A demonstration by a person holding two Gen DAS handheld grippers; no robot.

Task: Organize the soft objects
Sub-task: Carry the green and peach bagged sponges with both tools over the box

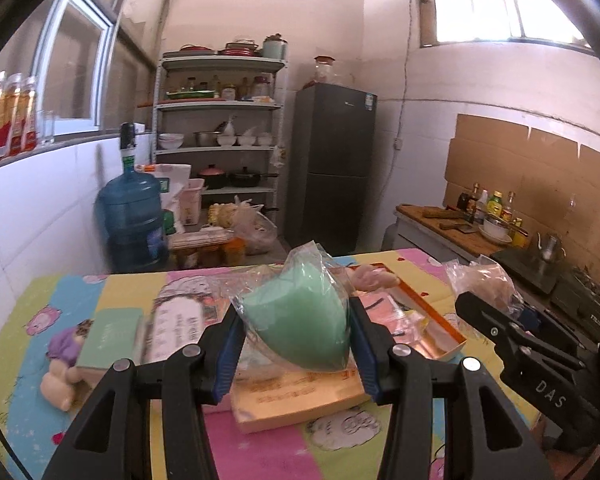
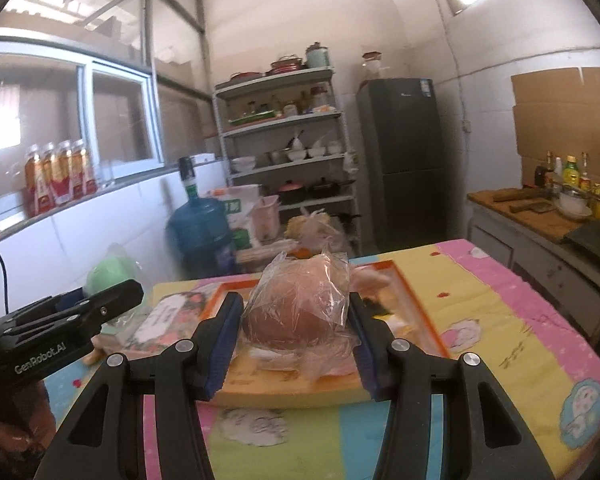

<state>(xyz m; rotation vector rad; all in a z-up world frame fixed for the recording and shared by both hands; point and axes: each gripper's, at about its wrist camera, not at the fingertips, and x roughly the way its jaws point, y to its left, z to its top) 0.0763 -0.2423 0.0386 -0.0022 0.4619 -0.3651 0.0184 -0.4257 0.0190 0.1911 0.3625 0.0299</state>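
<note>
The left gripper (image 1: 296, 332) was clamped on a green sponge (image 1: 300, 320) wrapped in a clear plastic bag, and the sponge was squeezed between the blue pads (image 1: 228, 344). The right gripper (image 2: 296, 332) was clamped in the same way on a brownish soft lump in a plastic bag (image 2: 296, 308). Both things were held in the air above the table, which was covered by a colourful cloth (image 2: 520, 320).

Under the grippers an orange box (image 2: 416, 308) with a low rim lay open on the cloth, with some pale soft things inside it. A flat tan box (image 1: 300, 396) lay in front of it, and a small green box (image 1: 108, 336) and a pale toy figure (image 1: 58, 384) lay on the left side of the table.

I think the risk here was in the plastic. The pads seemed to press partly on loose film, so a bag could slide and the soft thing could drop out beside the box. The sponge was also pushed out of shape; if the jaws opened too high above the box, it could spring back and bounce over the low rim. The two grippers were near each other, so they could knock together over the box, or the bags could catch on each other.
</note>
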